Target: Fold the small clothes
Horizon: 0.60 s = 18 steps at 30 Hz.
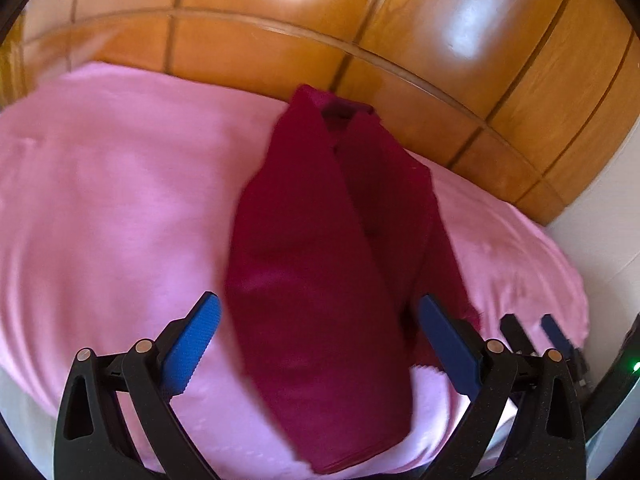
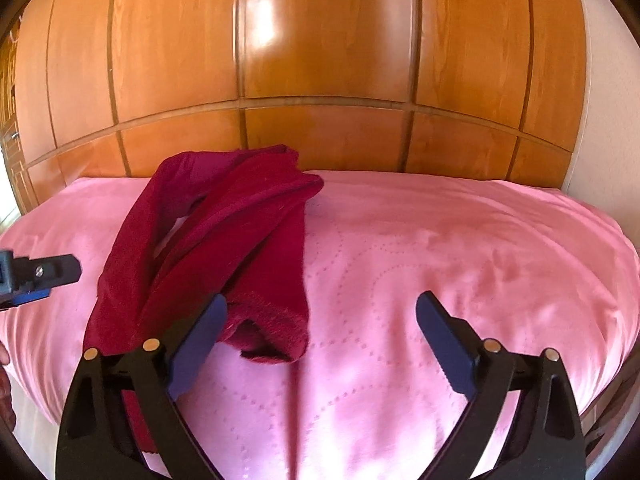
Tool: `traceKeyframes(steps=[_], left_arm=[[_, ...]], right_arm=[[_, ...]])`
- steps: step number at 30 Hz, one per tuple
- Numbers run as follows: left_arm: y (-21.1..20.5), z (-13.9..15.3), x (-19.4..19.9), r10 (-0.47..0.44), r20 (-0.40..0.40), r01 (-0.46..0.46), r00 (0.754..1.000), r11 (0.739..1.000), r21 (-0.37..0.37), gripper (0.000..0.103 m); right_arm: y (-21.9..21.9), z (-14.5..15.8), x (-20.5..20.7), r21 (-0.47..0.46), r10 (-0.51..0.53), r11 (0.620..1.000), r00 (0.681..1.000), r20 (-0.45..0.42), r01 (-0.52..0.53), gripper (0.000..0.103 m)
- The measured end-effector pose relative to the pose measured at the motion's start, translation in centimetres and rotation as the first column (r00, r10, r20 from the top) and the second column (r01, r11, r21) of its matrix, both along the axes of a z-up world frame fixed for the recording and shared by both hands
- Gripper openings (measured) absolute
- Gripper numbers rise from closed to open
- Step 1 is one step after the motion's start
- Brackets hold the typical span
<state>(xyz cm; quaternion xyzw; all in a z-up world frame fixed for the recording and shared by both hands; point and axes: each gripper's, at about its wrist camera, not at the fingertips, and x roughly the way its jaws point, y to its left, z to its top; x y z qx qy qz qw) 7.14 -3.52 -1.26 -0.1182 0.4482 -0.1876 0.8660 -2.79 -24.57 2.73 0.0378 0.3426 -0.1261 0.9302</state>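
A dark red garment [image 1: 320,260] lies as a long folded strip on the pink bedspread [image 1: 112,200], running from the far wooden panels toward me. My left gripper [image 1: 320,308] hovers open over its near part, and the cloth spans the gap between the blue pads [image 1: 200,328] without being pinched. In the right wrist view the garment [image 2: 224,240] lies left of centre with its near end rumpled. My right gripper [image 2: 322,308] stands open beside it. Its left finger [image 2: 208,328] overlaps that near end, and only bedspread [image 2: 440,248] shows between the jaws.
Glossy wooden panels [image 2: 320,60] rise behind the bed. A white wall [image 1: 608,216] closes the right side. The other gripper's tips [image 1: 532,332] show at the right of the left wrist view, and the left gripper [image 2: 40,272] pokes in at the left edge of the right wrist view.
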Motion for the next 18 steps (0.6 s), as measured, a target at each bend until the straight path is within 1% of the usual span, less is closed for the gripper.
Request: traceKeyframes(steps=[1,2,3,4,5,6,8,9,10,11,12,13,14,15,16,18], left_arm=[[-0.5,-0.2,0.7,-0.012,-0.020,0.012,1.000,1.000,-0.016,0.098],[-0.5,-0.3,1.0,-0.015,-0.028,0.015,1.000,1.000,-0.014,0.096],[-1.0,-0.7,1.8,-0.005,-0.033,0.006,0.999,1.000,0.016,0.092],[-1.2,-1.1,2.6,0.004,-0.039,-0.002,0.999,0.999,0.041,0.080],[-1.5,-1.5,3.5,0.010,-0.055,-0.006,0.998,0.998,0.061,0.078],[-2.0,-2.1,4.7,0.005,-0.082,0.000,0.997,0.998,0.066,0.078],[-2.6,-2.8,6.0,0.014,-0.094,-0.005,0.996,0.995,0.103,0.078],[-3.2,-3.2,6.6,0.011,-0.086,0.001,0.996,0.992,0.128,0.078],[-3.7,-3.7,7.1,0.003,-0.067,0.008,0.998,0.986,0.169,0.077],[-4.0,-4.1,7.4,0.004,-0.048,0.007,0.999,0.977,0.213,0.053],[-3.8,-4.4,7.8,-0.001,-0.056,0.013,0.998,0.975,0.221,0.030],[-3.2,-4.7,8.1,-0.005,-0.078,0.021,0.997,0.977,0.211,0.000],[-2.4,-5.0,8.4,-0.003,-0.110,0.023,0.994,0.983,0.180,0.000],[-0.8,-5.1,8.6,0.008,-0.114,0.007,0.993,0.991,0.132,0.000],[0.4,-4.8,8.5,0.018,-0.096,-0.007,0.995,0.993,0.114,0.000],[2.5,-3.8,8.1,0.037,-0.059,-0.031,0.998,0.994,0.104,0.000]], right_arm=[[-0.1,0.0,0.1,0.003,0.006,1.000,1.000,-0.001,-0.006,0.087],[-0.3,0.1,0.4,0.012,0.014,1.000,1.000,-0.004,-0.014,0.083],[-0.4,0.2,0.7,0.024,0.021,0.999,1.000,-0.004,-0.021,0.081],[-0.6,0.3,0.9,0.033,0.030,0.999,1.000,-0.004,-0.030,0.078],[-0.6,0.4,1.3,0.038,0.044,0.998,0.999,-0.002,-0.044,0.073],[-0.5,0.5,1.5,0.040,0.055,0.998,0.999,-0.001,-0.055,0.072],[-0.3,0.9,2.3,0.054,0.080,0.995,0.997,0.004,-0.080,0.066],[-0.1,1.1,2.8,0.066,0.100,0.993,0.995,0.012,-0.100,0.065],[0.1,1.2,3.1,0.073,0.111,0.991,0.994,0.016,-0.112,0.064],[0.3,1.4,3.9,0.090,0.131,0.987,0.991,0.018,-0.132,0.063],[0.6,1.4,4.5,0.116,0.153,0.981,0.988,0.016,-0.154,0.063],[0.7,1.4,5.1,0.152,0.179,0.972,0.984,0.013,-0.179,0.063],[0.9,1.2,6.1,0.200,0.212,0.957,0.977,0.006,-0.209,0.063],[1.2,1.0,7.0,0.229,0.235,0.946,0.972,0.000,-0.229,0.060],[1.5,0.7,7.9,0.252,0.255,0.936,0.967,-0.010,-0.245,0.057],[2.1,-0.3,10.1,0.304,0.295,0.915,0.954,-0.057,-0.265,0.053]])
